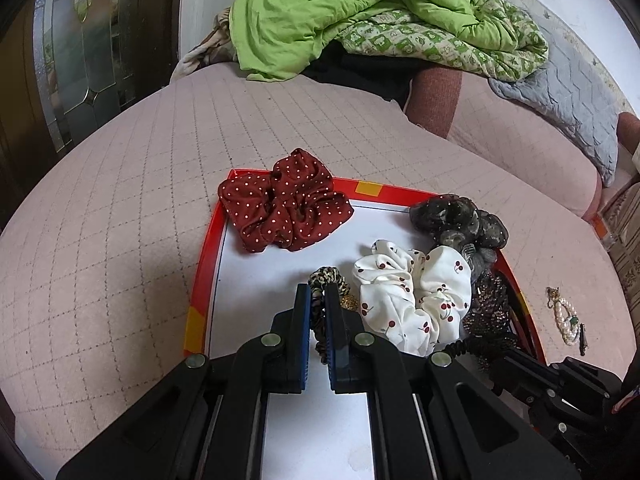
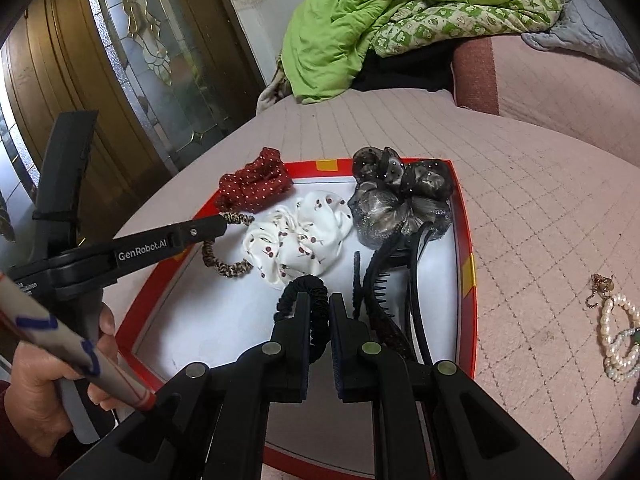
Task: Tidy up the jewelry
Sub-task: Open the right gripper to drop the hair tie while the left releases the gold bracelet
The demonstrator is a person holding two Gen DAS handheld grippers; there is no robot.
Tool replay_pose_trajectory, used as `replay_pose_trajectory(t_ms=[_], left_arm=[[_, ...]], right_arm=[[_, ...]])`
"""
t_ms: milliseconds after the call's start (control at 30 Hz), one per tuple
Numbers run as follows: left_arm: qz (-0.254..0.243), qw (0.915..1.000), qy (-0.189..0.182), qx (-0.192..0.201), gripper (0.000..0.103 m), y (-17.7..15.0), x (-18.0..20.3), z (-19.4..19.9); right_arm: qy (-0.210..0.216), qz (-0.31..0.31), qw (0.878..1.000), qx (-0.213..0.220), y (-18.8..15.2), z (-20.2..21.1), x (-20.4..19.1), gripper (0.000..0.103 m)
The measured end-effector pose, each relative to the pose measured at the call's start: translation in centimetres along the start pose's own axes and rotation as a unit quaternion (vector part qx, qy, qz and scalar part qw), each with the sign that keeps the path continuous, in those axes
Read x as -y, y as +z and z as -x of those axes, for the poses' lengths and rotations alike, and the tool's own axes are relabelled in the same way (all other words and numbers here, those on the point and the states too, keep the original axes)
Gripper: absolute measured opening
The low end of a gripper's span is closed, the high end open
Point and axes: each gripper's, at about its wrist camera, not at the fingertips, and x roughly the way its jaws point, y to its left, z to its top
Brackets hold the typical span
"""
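While both grippers pinch hair ties over the tray, scrunchies crowd it.

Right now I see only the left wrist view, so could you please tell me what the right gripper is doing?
Observer: The right gripper is shut on a black hair tie above the tray.
Operator: Thank you. What lies just to its right?
Observer: A black toothed hair clip, its far end under the grey scrunchie.
Operator: And how does my leopard hair tie sit?
Observer: The left gripper pinches the far end of the leopard hair tie; its loop drops to the tray floor beside the cherry scrunchie.
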Motion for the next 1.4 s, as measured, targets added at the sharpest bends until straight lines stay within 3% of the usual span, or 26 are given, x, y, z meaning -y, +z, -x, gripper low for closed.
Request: replay_pose_trajectory(t_ms=[1133,1400], left_arm=[[-0.016,0.9995,0.027,0.002,0.007,0.29,0.44,-0.49],[-0.021,0.9991,0.036,0.011,0.018,0.31,0.73,-0.19]], right_arm=[[-0.012,0.013,1.000,-0.010,-0.17,-0.80,0.14,0.011],[-0.010,0.012,1.000,-0.009,-0.15,-0.76,0.12,0.011]])
